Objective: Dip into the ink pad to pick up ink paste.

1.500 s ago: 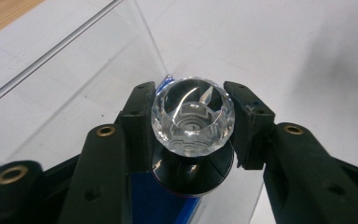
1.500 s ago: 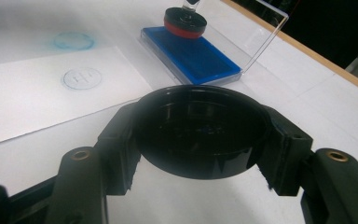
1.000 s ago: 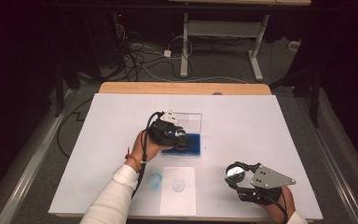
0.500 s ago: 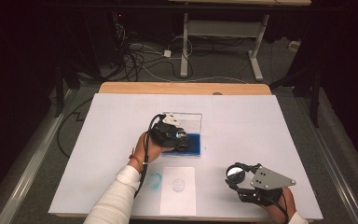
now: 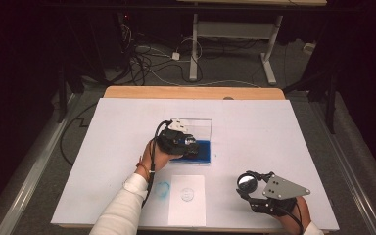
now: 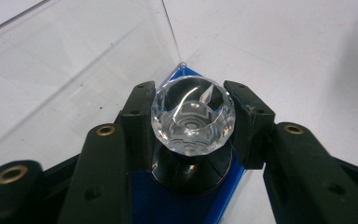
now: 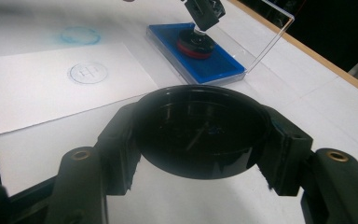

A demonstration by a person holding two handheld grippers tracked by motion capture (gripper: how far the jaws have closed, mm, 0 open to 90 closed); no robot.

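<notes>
The left gripper (image 6: 192,122) is clamped on the clear faceted knob of a round stamp (image 6: 192,114), pressed onto the blue ink pad (image 5: 203,149) in its open clear plastic case. The right gripper (image 7: 200,140) grips a round black lid (image 7: 200,135) above the white table (image 5: 274,132), near the white paper sheet (image 5: 188,210) bearing a stamped circle.

A white table (image 5: 274,132) carries a blue ink pad (image 5: 203,150) and stamped paper (image 5: 188,199).

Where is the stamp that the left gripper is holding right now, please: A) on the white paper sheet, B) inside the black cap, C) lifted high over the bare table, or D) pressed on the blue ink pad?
D: the left gripper clamps the stamp by its clear faceted knob, with its base down on the blue ink pad.
</notes>
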